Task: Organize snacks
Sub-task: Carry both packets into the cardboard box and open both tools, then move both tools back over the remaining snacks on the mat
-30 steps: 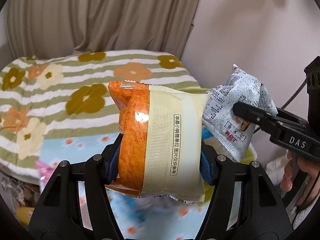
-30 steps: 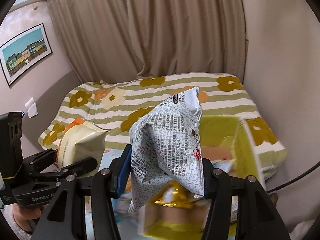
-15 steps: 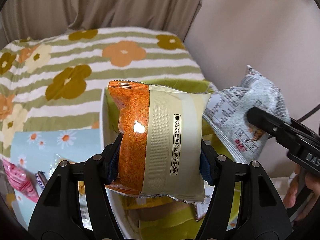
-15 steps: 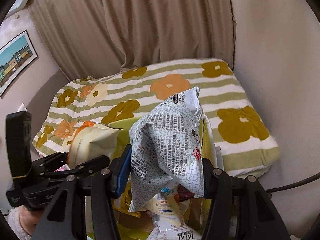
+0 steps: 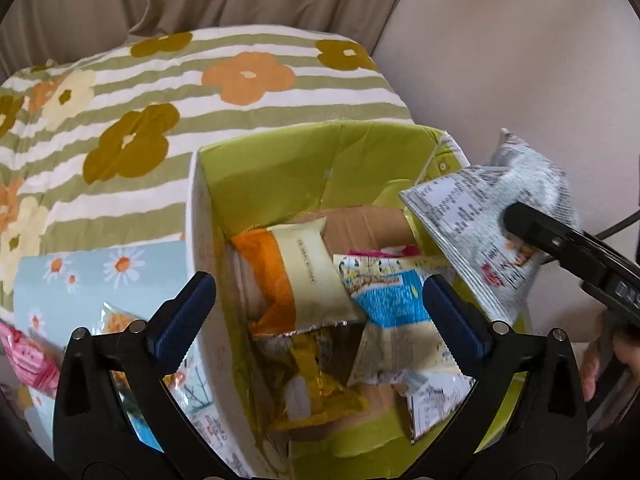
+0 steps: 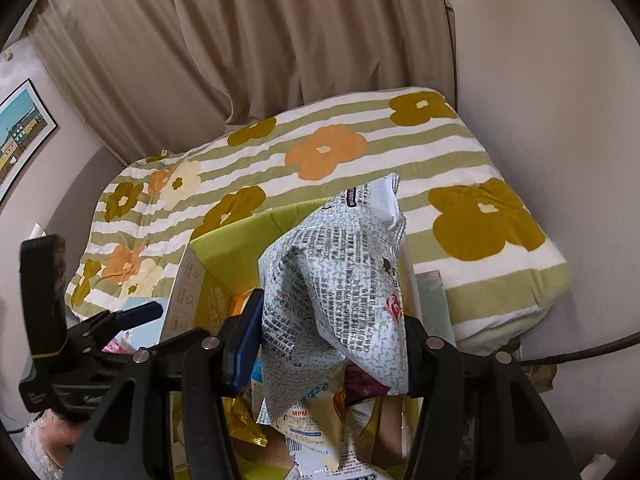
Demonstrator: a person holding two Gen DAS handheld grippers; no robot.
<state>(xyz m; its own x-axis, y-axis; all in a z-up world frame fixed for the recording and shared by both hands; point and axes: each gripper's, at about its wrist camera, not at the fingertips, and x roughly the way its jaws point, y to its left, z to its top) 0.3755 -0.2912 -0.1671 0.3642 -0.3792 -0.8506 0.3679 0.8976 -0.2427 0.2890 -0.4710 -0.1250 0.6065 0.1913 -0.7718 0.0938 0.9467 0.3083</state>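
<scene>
Both wrist views close, angled steeply down, sharing the green box (image 5: 280, 168), bed beyond

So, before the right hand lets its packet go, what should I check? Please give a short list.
1. Left gripper empty, fingers opening: ok.
2. Orange-and-cream packet lies inside the green box: ok.
3. Right gripper grips the grey printed packet: ok.
4. Grey packet is above the box opening: ok.
5. Room left in the box: ok, cardboard bottom shows.
6. Left fingers clear of the drop path: cannot tell.
</scene>
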